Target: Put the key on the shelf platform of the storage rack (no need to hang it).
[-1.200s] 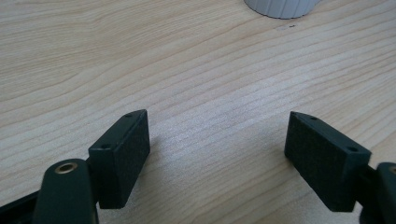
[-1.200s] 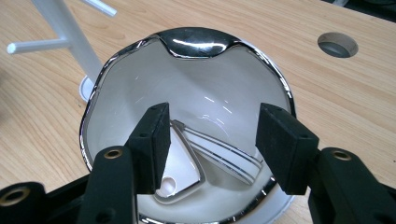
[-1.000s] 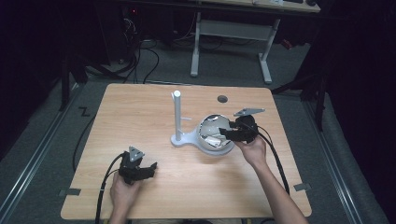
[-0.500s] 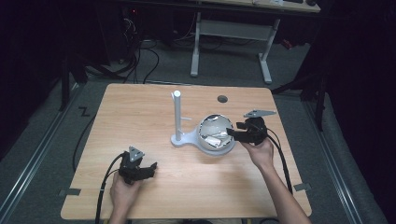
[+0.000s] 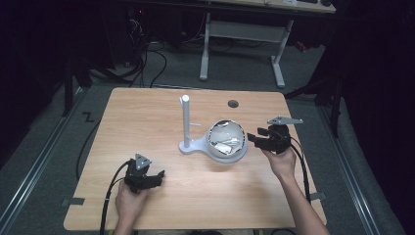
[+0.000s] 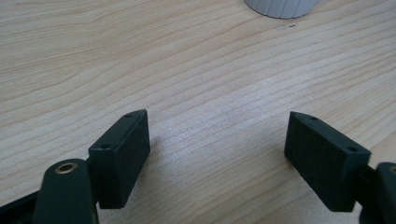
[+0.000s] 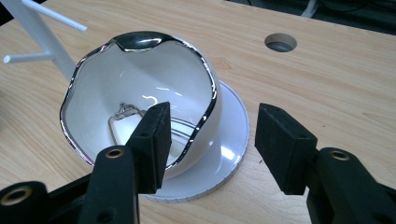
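Apparently upright bowl (image 7: pixel 140 93), mouth tilted.

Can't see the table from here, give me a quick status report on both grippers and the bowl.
Left gripper open, over bare table. Right gripper open, beside the white bowl, holding nothing. Bowl sits on its white stand; nothing blocks it.

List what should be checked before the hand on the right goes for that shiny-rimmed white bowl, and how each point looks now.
1. Right gripper open: ok.
2. Its fingers apart from the white bowl with silver wavy rim: ok in the high view.
3. Bowl seated on the white round stand base: ok.
4. Small metal piece inside the bowl, loose or fixed: cannot tell.
5. Left gripper open, resting on the wooden table well away: ok.
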`<state>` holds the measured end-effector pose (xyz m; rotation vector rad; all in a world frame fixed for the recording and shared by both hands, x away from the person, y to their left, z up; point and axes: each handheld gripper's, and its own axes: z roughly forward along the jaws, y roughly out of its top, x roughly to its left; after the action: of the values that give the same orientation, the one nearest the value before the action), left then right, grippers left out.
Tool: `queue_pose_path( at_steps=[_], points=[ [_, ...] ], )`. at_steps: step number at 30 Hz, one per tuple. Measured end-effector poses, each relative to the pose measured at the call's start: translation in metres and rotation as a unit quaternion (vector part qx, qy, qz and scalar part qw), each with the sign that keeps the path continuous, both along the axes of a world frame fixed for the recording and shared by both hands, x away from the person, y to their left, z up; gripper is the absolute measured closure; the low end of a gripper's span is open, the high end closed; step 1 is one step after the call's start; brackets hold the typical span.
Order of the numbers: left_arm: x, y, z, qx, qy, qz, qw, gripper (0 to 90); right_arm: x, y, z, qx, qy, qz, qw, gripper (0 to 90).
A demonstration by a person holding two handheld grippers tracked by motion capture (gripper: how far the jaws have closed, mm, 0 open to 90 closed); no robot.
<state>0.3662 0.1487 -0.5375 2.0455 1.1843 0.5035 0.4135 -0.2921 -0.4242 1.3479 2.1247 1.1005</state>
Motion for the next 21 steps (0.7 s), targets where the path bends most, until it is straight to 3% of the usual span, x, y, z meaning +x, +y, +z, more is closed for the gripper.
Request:
queue_pose_path(
  at_steps=[21],
  points=[
    [0.000, 0.000, 0.000, 0.000, 0.000, 0.000, 1.0000, 22.8, -0.017, -0.033, 0.001, 0.011, -0.008, -0.035, 0.9993, 46.5]
  ],
)
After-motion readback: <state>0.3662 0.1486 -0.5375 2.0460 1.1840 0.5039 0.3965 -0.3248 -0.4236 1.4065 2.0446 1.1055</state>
